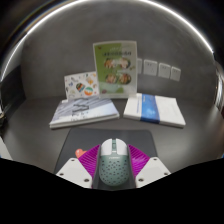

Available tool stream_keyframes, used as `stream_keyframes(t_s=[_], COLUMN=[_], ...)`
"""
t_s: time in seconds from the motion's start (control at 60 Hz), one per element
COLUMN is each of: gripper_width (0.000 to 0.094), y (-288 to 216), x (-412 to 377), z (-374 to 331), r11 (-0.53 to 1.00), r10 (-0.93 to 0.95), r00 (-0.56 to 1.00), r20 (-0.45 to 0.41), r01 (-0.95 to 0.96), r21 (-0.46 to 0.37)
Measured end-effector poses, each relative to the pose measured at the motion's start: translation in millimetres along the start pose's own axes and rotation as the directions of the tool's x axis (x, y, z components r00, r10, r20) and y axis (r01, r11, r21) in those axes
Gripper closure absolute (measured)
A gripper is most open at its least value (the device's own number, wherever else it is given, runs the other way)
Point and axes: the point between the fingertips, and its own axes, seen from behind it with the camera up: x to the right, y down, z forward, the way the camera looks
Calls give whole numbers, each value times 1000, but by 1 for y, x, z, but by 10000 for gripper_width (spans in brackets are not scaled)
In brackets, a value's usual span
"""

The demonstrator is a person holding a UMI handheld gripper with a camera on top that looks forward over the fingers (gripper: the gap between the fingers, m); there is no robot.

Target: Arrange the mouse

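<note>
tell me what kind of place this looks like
Probably an office or study desk. A mouse sits between the gripper fingers on a dark desktop, with books and a leaflet propped against the wall beyond, near wall sockets.

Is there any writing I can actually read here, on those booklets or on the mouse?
None is readable.
Upright green leaflet: print too small and blurred.
Small card: blurred.
Left book: no legible text.
Blue-and-white book: none legible.
Mouse, between the gripper fingers: no visible label.
</note>
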Motion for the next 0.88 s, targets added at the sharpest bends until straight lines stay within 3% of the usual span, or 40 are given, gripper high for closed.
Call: stream_keyframes(t_s=[0.15, 0.25, 0.35, 0.467, 0.483, 0.5, 0.667, 0.767, 0.883], gripper_width=[493, 492, 412, 35, 46, 114, 97, 100, 102], y=[44, 40, 40, 33, 26, 19, -11, 11, 56], x=[-6, -7, -6, -12, -13, -13, -16, -29, -53], z=[20, 21, 22, 5, 0, -5, -83, -128, -166], r11=[998, 999, 999, 997, 998, 999, 994, 989, 987], r10=[-7, 14, 46, 57, 52, 45, -82, -123, -161], r00=[999, 999, 998, 998, 999, 999, 997, 992, 986], r20=[-47, -45, -39, -23, -17, -12, -11, 17, 49], r01=[4, -16, -47, -58, -52, -45, 83, 121, 159], r21=[-70, -28, -21, -50, -36, -19, 78, 82, 28])
